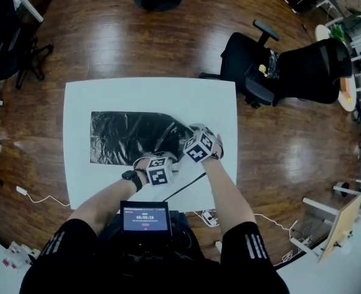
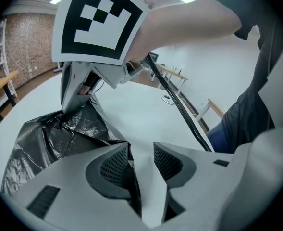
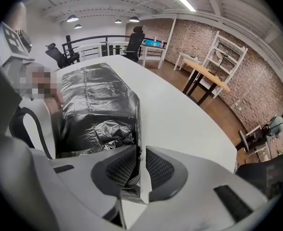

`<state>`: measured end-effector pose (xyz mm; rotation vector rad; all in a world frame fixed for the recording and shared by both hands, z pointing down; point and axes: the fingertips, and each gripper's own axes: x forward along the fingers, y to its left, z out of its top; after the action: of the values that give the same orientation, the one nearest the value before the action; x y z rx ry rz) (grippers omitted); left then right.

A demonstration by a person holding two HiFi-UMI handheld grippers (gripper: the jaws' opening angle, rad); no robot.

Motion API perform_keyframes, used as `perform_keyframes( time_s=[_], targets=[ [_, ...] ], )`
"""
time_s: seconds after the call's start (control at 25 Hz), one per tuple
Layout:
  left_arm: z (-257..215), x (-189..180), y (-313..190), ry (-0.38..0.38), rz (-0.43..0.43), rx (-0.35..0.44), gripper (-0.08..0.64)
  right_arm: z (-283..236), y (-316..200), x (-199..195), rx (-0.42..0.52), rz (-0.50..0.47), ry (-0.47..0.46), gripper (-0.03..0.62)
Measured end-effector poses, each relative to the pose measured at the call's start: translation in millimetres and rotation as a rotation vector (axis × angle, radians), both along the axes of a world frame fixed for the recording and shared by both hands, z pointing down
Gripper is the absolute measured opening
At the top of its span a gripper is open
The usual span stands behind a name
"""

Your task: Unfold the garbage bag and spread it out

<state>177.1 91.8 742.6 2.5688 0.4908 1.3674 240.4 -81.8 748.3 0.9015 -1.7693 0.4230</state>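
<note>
1. Head view: the black garbage bag (image 1: 128, 136) lies on the white counter (image 1: 149, 94). My left gripper (image 1: 155, 162) and right gripper (image 1: 197, 136) sit at its near right end.
2. Left gripper view: my jaws are wide apart. The garbage bag's edge lies against one jaw.
3. Right gripper view: my jaws are narrow. The garbage bag's edge stands between them, not squeezed.

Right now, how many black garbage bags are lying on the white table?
1. The garbage bag lies across the middle of the white table. Its near right end reaches the left gripper and the right gripper. A second bag folded underneath it would be hidden.
</note>
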Motion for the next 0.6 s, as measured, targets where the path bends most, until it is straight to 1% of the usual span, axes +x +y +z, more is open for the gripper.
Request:
perform_keyframes(
  time_s=[0.16,0.32,0.4,0.52,0.6],
  targets=[
    [0.7,-2.3,-0.2,0.005,0.013,0.028,0.173,-1.7,-1.5,-0.1,0.016,0.009,-0.002,0.097],
    [-9.2,-4.3,-5.4,0.049,-0.009,0.070,0.173,-2.9,-2.4,0.6,0.014,0.028,-0.002,0.098],
    [-21.6,-5.2,-12.5,0.089,-0.041,0.087,0.173,-14.0,-7.4,0.7,0.047,0.043,-0.008,0.094],
    [-44.7,-10.9,-28.9,0.154,-0.111,0.103,0.173,-35.2,-17.0,0.4,0.116,0.115,-0.080,0.093],
    [-53.2,-21.9,-40.0,0.174,-0.154,0.101,0.173,-54.0,-22.2,-1.0,0.162,0.153,-0.127,0.093]
  ],
)
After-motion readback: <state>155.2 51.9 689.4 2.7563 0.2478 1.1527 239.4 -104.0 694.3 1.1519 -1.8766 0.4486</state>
